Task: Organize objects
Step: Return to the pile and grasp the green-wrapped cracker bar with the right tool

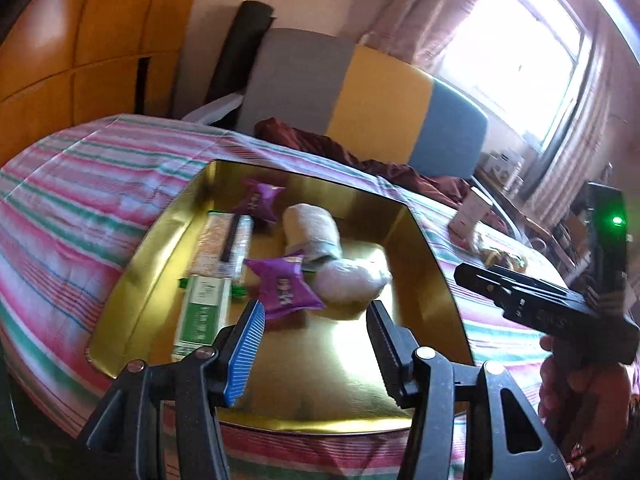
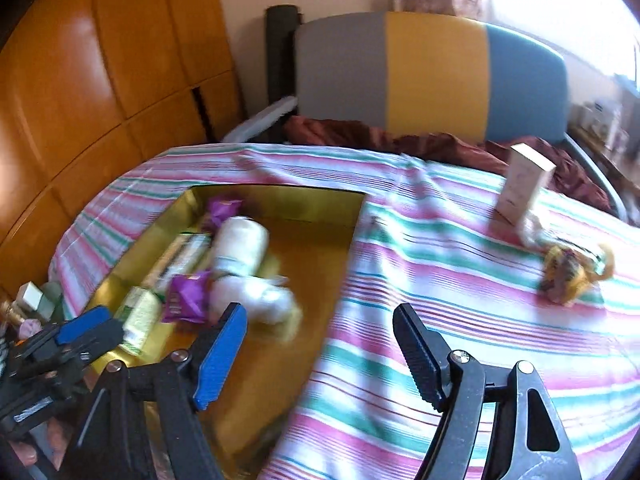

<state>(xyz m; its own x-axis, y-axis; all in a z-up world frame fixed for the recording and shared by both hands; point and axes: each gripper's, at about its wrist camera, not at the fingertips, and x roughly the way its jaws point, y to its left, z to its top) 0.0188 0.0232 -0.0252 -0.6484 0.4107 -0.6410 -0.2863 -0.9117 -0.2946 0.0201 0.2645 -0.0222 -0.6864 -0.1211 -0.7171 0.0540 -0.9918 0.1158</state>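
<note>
A gold box [image 1: 424, 240] lies on the striped bedspread; it also shows in the right wrist view [image 2: 296, 200]. Inside lie two purple packets [image 1: 286, 286], a rolled beige towel [image 1: 312, 228], a white clear bag [image 1: 352, 280], a green-white carton [image 1: 204, 312] and long snack bars [image 1: 224, 240]. My left gripper [image 1: 316, 332] is open and empty above the box's near part. My right gripper [image 2: 320, 340] is open and empty over the box's right edge. A cream carton [image 2: 524, 188] and a yellow wrapped bundle [image 2: 572, 268] lie on the bed to the right.
A grey, yellow and blue headboard [image 2: 432, 76] stands behind, with dark red bedding [image 2: 400, 140] before it. A wooden wardrobe [image 2: 100, 80] is on the left. Small bottles and boxes [image 2: 28, 308] sit at the bed's left edge. A bright window [image 1: 520, 52] is at right.
</note>
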